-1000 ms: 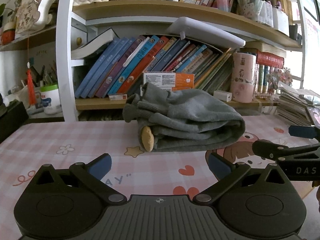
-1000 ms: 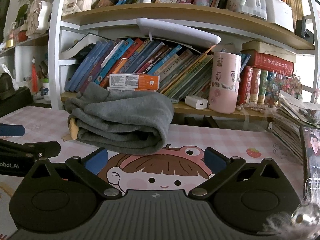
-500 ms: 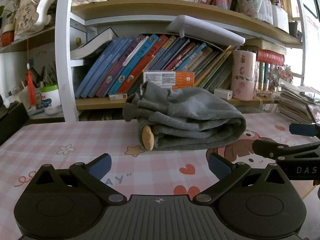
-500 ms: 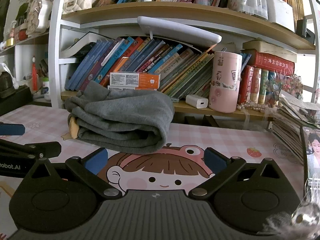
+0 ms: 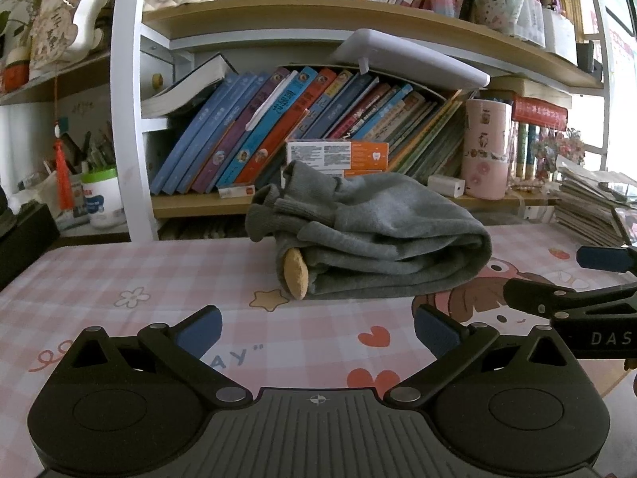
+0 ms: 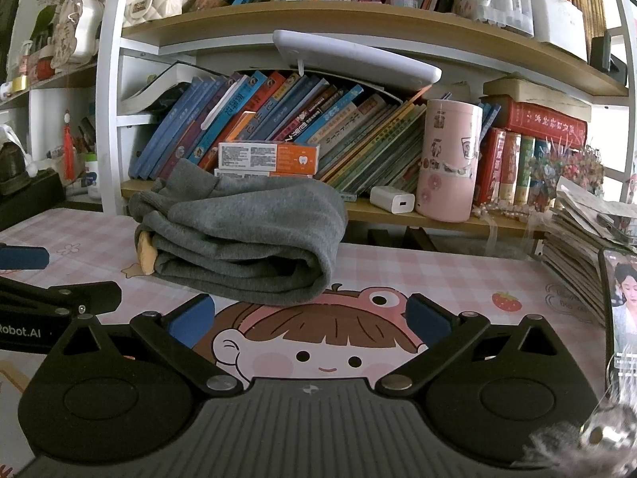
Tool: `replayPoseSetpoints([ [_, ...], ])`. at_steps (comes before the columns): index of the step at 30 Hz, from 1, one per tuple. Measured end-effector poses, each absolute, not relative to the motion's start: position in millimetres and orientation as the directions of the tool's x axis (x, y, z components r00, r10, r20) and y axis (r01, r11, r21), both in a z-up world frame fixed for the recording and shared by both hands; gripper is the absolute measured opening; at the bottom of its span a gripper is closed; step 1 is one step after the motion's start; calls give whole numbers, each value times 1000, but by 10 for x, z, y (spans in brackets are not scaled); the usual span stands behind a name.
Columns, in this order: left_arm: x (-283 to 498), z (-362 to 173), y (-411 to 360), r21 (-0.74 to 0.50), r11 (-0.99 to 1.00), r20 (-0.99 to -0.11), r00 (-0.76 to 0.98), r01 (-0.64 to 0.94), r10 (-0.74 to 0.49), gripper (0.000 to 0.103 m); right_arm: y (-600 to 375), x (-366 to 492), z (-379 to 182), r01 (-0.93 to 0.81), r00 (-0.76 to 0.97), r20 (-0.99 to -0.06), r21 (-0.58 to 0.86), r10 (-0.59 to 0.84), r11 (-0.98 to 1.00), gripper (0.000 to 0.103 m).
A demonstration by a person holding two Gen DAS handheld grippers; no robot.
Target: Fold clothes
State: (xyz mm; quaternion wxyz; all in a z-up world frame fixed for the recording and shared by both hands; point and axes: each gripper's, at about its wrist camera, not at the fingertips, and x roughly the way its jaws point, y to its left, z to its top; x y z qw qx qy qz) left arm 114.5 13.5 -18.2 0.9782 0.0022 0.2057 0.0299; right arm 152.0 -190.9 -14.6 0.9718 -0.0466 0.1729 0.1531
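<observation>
A grey garment lies folded into a thick bundle on the pink checked table mat, with a tan patch showing at its left end. The same bundle appears in the right wrist view, left of centre. My left gripper is open, held back from the bundle with nothing between its blue pads. My right gripper is open too, just short of the bundle's right fold. Each gripper shows at the edge of the other's view: the right one, the left one.
A bookshelf full of leaning books stands right behind the table. A pink cylinder and a white charger sit on its lower shelf. A stack of papers and a phone lie at the right.
Both views have shifted only slightly; the garment and both open grippers stay much as they were.
</observation>
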Motion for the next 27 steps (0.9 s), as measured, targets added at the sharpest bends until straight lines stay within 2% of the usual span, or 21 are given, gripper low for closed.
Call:
replayPoseSetpoints([
  [27,1151,-175,149,3,998,-403,914,-57,53,103,-1907,1543,-140,-314,889,-361,-37,280,949,103],
])
